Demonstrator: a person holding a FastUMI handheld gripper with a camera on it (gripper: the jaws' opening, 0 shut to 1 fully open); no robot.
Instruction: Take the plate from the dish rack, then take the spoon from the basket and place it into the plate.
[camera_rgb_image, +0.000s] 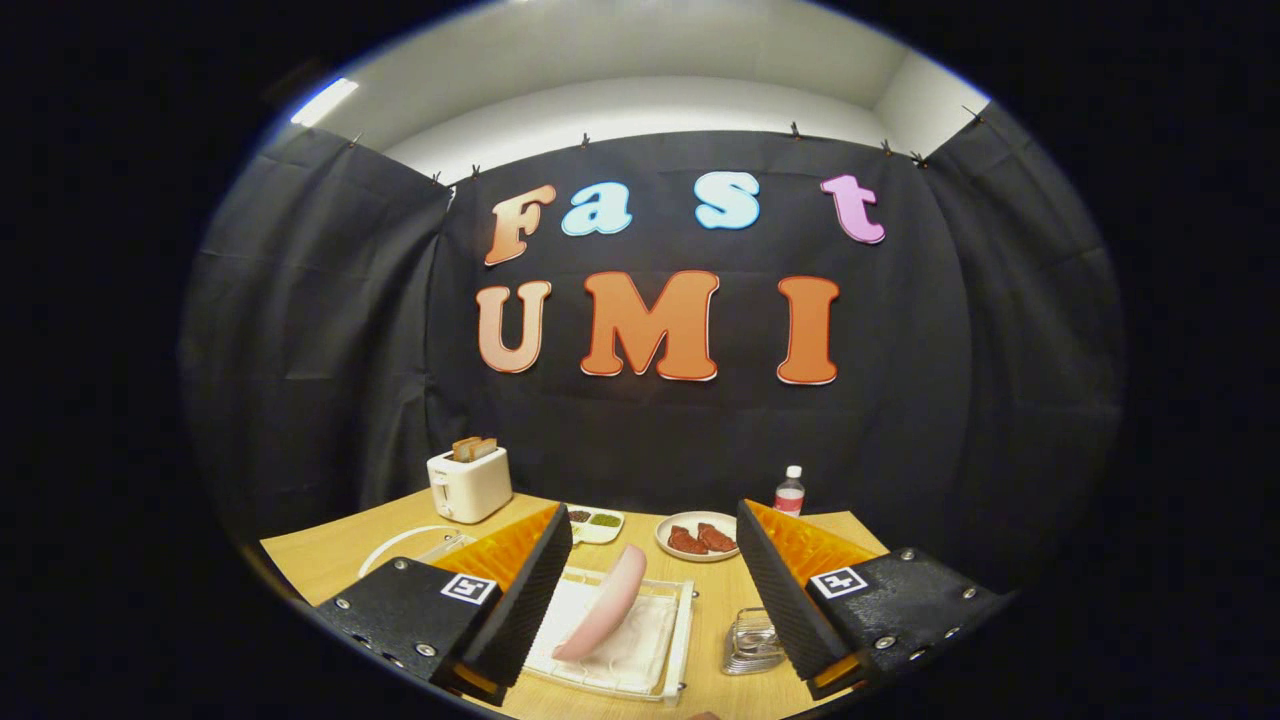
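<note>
A pink plate (607, 604) stands on edge, leaning, in a white dish rack (676, 640) on the wooden table, just ahead of my fingers and between them. A small wire basket (752, 641) sits to the right of the rack, beside my right finger; I cannot make out the spoon in it. My gripper (655, 585) is open, its fingers wide apart above the table with nothing between them. The left finger (520, 610) hides the rack's left side.
A white toaster (469, 482) with toast stands at the far left of the table. A small divided dish (596, 523) and a plate with red-brown food (700, 538) lie beyond the rack. A water bottle (789, 492) stands at the far right. A white loop (405, 545) lies left.
</note>
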